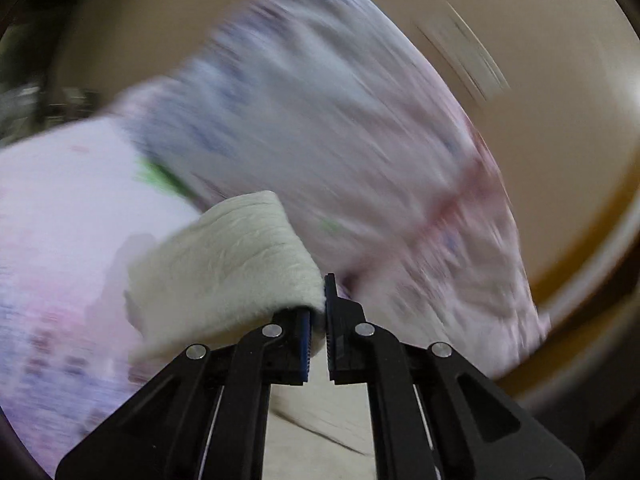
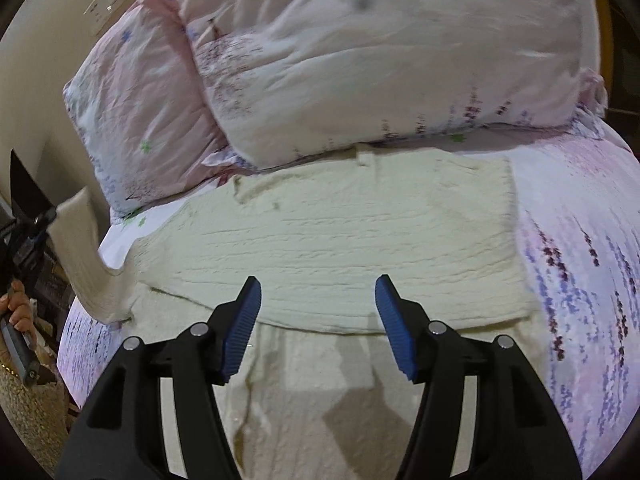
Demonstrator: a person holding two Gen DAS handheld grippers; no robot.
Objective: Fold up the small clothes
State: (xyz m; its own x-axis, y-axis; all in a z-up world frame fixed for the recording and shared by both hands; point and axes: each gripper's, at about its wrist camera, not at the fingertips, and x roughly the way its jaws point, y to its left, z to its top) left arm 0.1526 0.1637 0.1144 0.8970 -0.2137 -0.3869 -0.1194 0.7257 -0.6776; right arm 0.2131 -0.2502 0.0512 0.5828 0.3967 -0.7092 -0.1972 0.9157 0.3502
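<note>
A cream knitted garment (image 2: pixel 340 240) lies spread on the bed, partly folded across the middle. My left gripper (image 1: pixel 318 320) is shut on one end of it, a cream sleeve (image 1: pixel 236 264) that curls up over the left finger. In the right wrist view that sleeve (image 2: pixel 84 256) is lifted at the bed's left edge, with the left gripper (image 2: pixel 36 220) at its top. My right gripper (image 2: pixel 318 304) is open and empty, hovering above the near part of the garment.
A bulky floral duvet (image 2: pixel 380 60) and a pink pillow (image 2: pixel 136 112) are piled at the back of the bed. A lavender-print sheet (image 2: pixel 580 260) covers the mattress. A beige wall with a switch plate (image 2: pixel 108 4) is at the left. The left wrist view is motion-blurred.
</note>
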